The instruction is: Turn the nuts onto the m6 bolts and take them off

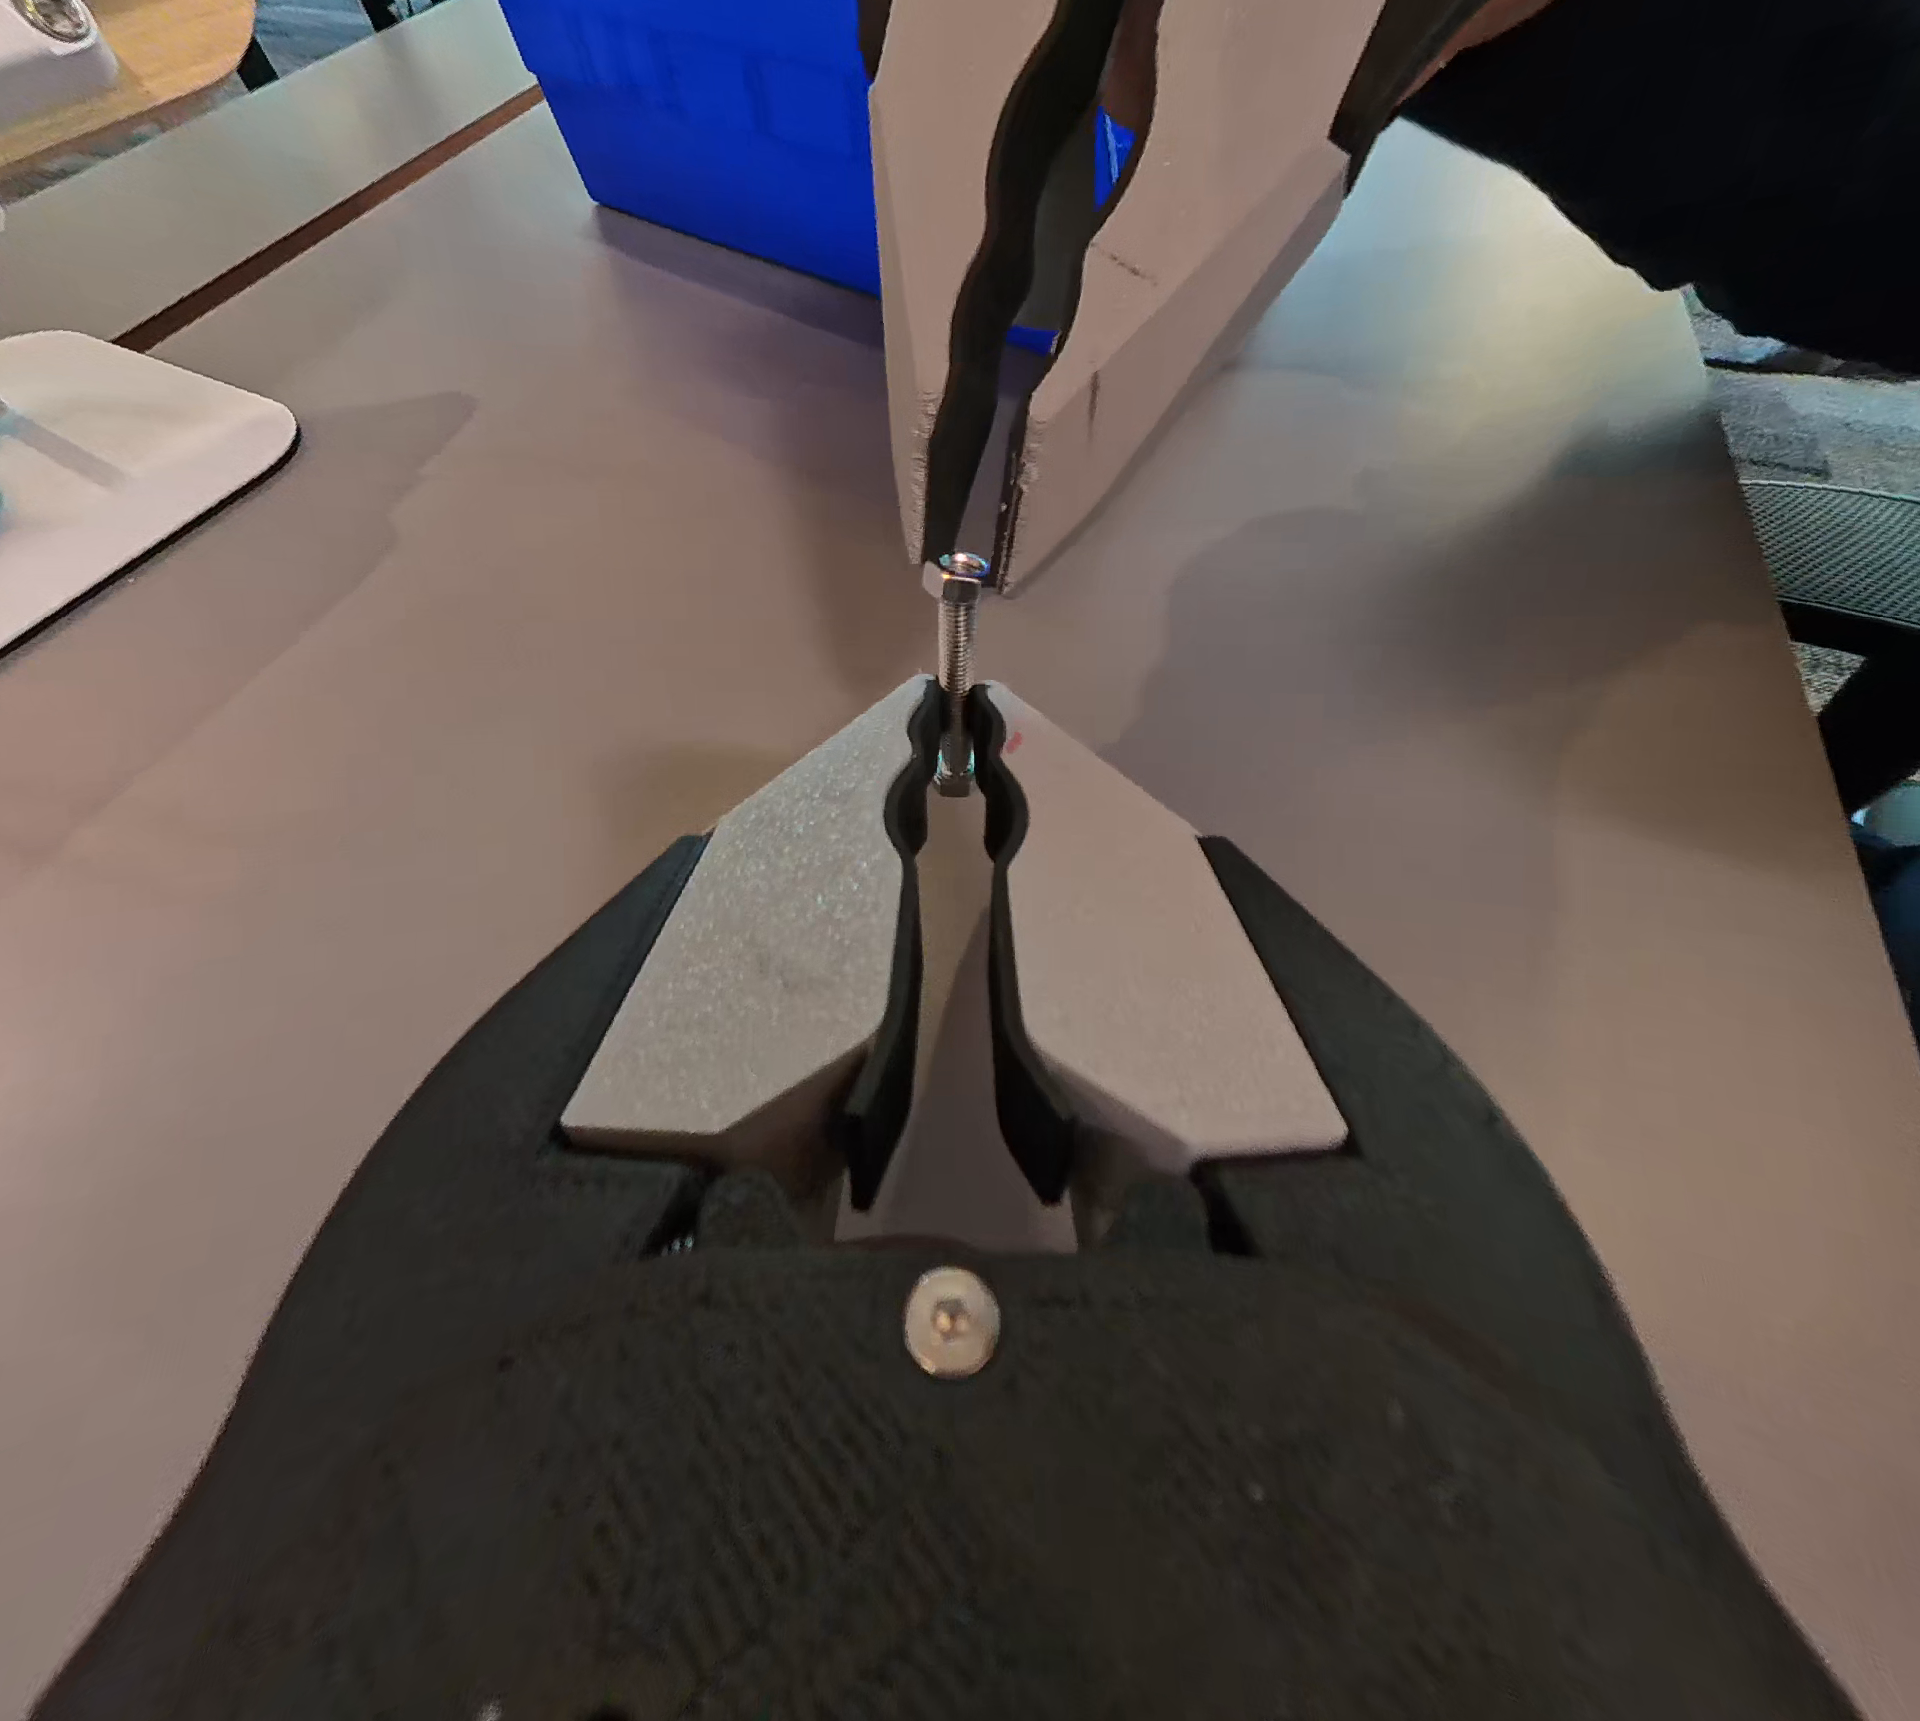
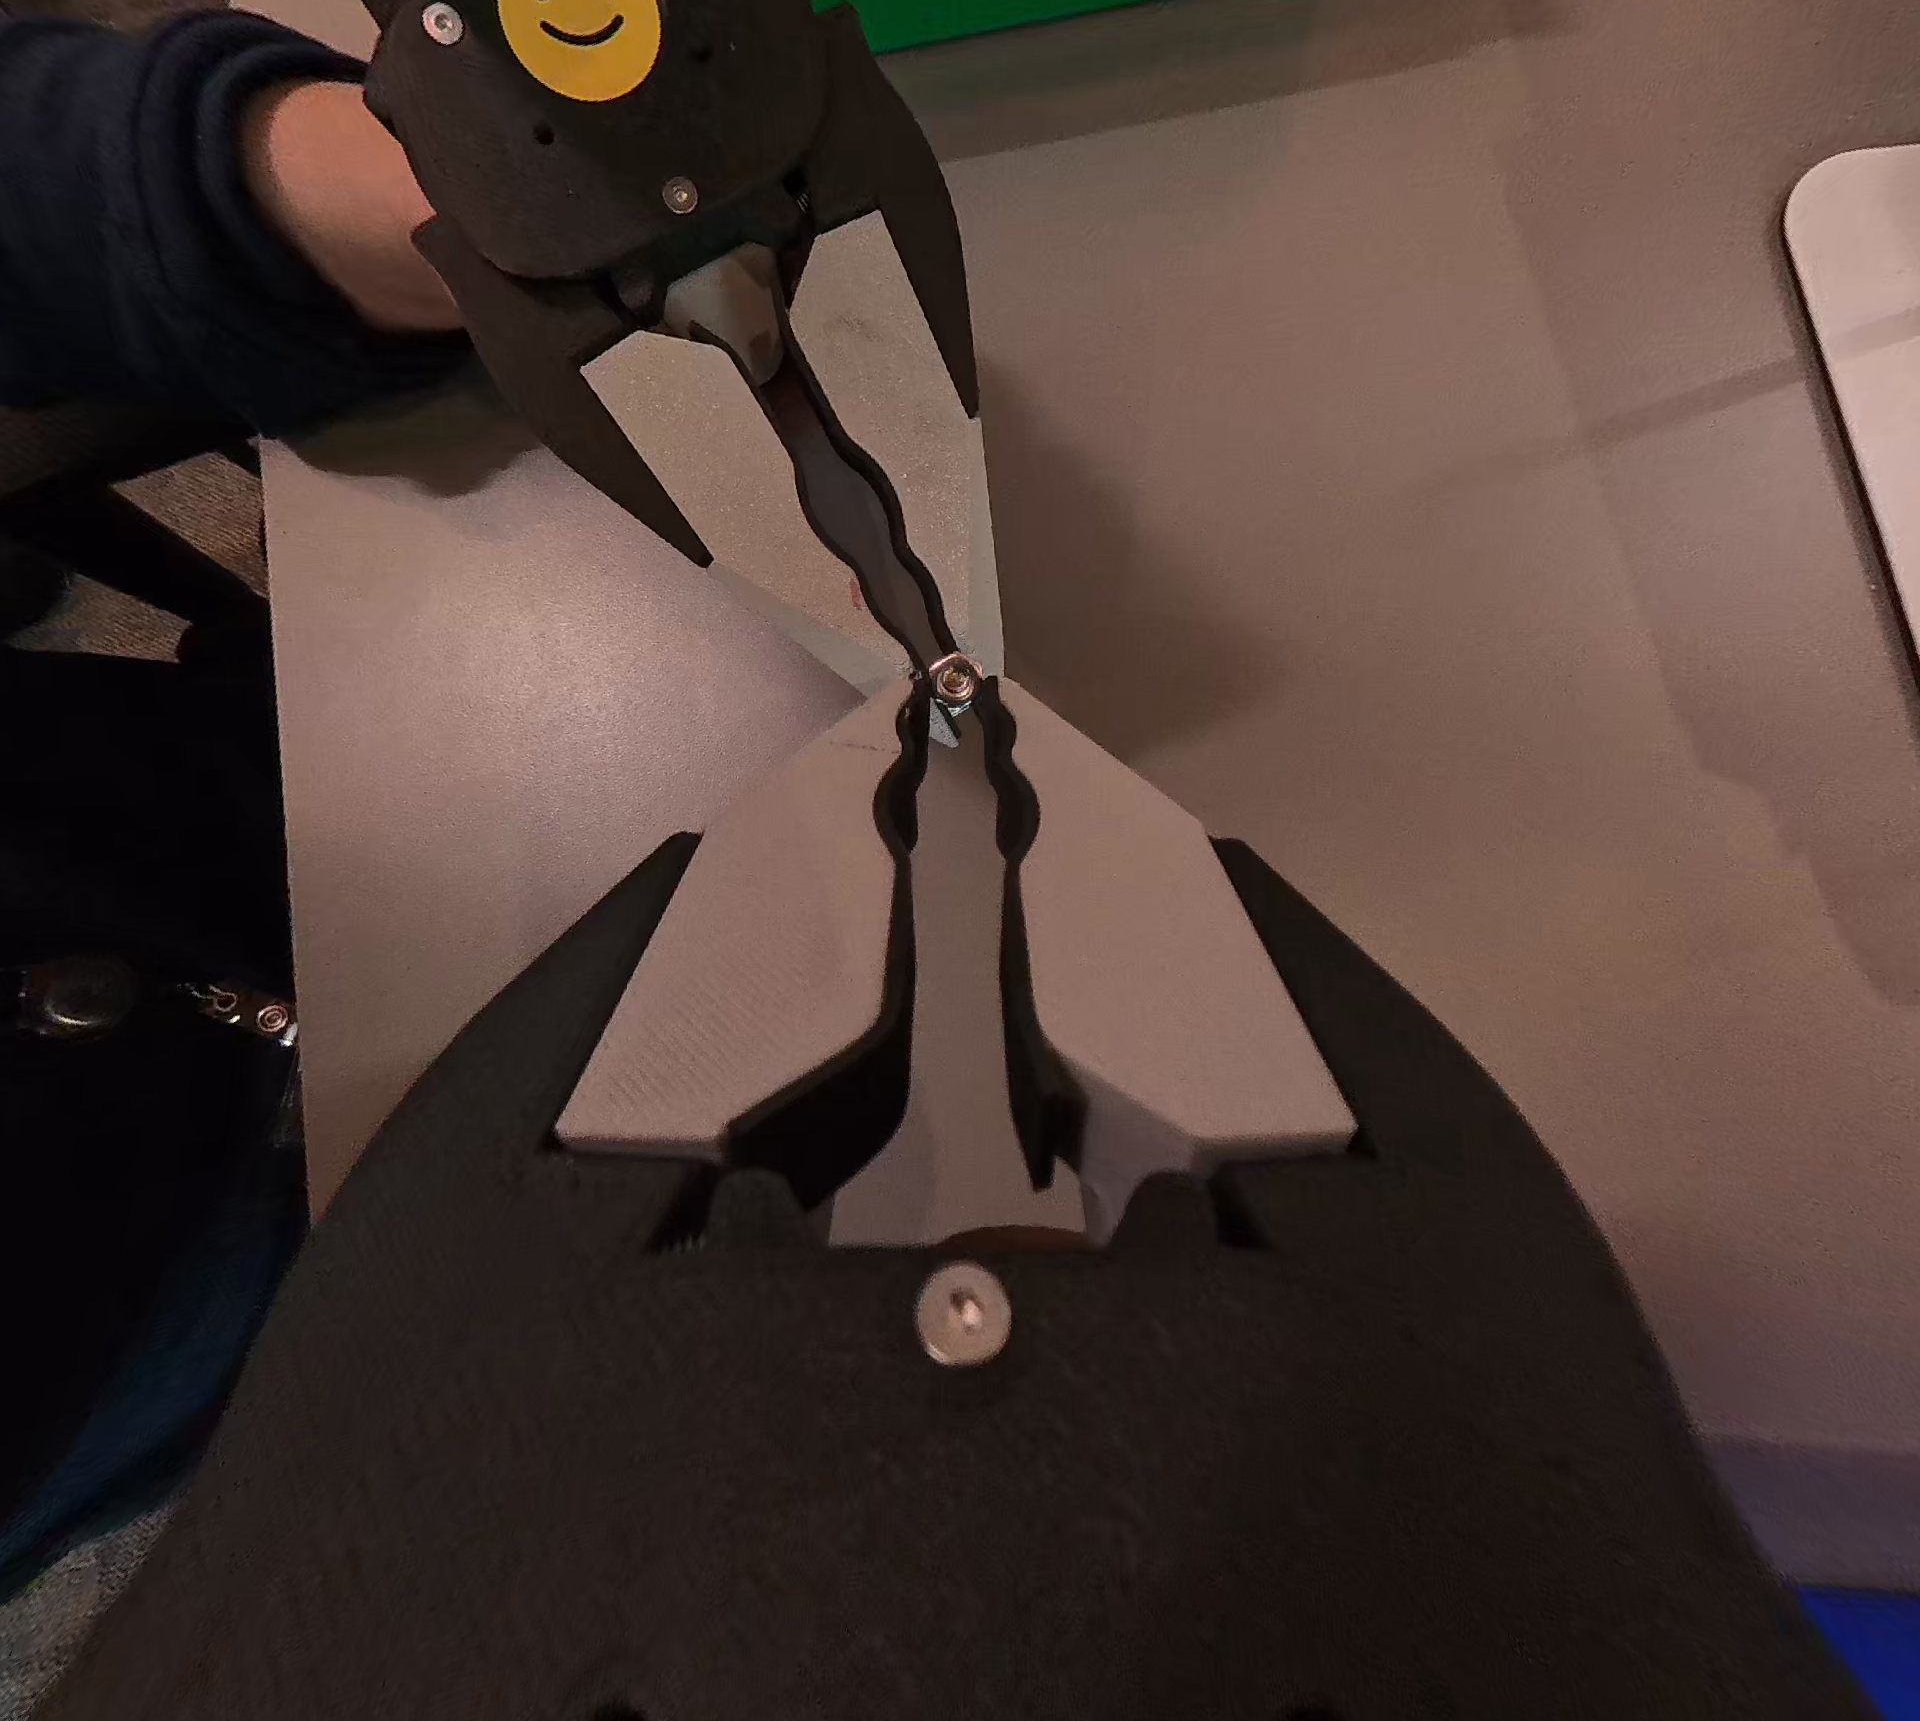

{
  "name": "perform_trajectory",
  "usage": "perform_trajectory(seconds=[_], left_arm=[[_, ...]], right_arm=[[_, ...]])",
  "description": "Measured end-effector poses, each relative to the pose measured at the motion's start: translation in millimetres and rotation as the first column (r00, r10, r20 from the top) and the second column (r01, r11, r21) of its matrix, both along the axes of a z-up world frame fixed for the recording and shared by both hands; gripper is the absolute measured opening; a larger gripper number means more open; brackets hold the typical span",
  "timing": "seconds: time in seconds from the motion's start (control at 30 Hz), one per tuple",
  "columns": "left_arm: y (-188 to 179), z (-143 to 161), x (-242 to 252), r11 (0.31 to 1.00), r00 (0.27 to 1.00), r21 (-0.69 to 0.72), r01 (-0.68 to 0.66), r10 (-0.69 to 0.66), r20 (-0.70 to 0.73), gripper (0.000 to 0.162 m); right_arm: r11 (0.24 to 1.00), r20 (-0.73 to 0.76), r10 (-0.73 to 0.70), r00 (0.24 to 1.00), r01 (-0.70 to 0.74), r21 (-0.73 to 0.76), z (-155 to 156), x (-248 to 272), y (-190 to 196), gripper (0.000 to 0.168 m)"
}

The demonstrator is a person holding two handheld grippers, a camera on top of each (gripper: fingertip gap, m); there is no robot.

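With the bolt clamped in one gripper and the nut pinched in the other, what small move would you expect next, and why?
Probably a short twist of the right gripper about the bolt's axis. It is shut on the nut, which sits at the far tip of the threaded bolt; the left gripper clamps the bolt near its head. Which direction cannot be told from these views.

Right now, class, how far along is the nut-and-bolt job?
Done: the left gripper is shut on the bolt near its head, and the nut sits on the threaded tip. In hand: the right gripper pinches that nut. Left: running it down the bare thread, then taking it off.
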State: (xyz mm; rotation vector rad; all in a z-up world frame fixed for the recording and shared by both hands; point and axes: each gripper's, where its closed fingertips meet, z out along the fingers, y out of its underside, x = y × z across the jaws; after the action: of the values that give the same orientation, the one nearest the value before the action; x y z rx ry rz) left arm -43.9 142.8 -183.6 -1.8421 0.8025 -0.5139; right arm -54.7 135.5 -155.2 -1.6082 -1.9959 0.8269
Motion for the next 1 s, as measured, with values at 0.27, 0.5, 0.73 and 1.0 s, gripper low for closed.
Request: perform_trajectory(seconds=[0.27,0.5,0.73,1.0], left_arm=[[-2,3,1,1.0,1.0,-0.004,0.012,-0.012,0.029,0.003],[-2,7,1,1.0,0.998,-0.002,0.016,-0.016,0.065,0.003],[-3,7,3,1.0,0.997,0.001,0.023,-0.023,0.069,0.004],[-3,7,4,1.0,0.997,0.002,0.028,-0.028,0.067,0.004]], right_arm=[[1.0,-0.005,0.01,1.0,-0.01,-0.025,1,0,-3,0.009],[0.997,-0.085,0.008,0.996,-0.015,-0.076,9,3,-6,0.016],[0.991,-0.158,-0.018,0.987,-0.004,-0.137,12,5,-3,0.011],[0.991,-0.175,-0.024,0.984,-0.001,-0.137,10,3,-3,0.0]])
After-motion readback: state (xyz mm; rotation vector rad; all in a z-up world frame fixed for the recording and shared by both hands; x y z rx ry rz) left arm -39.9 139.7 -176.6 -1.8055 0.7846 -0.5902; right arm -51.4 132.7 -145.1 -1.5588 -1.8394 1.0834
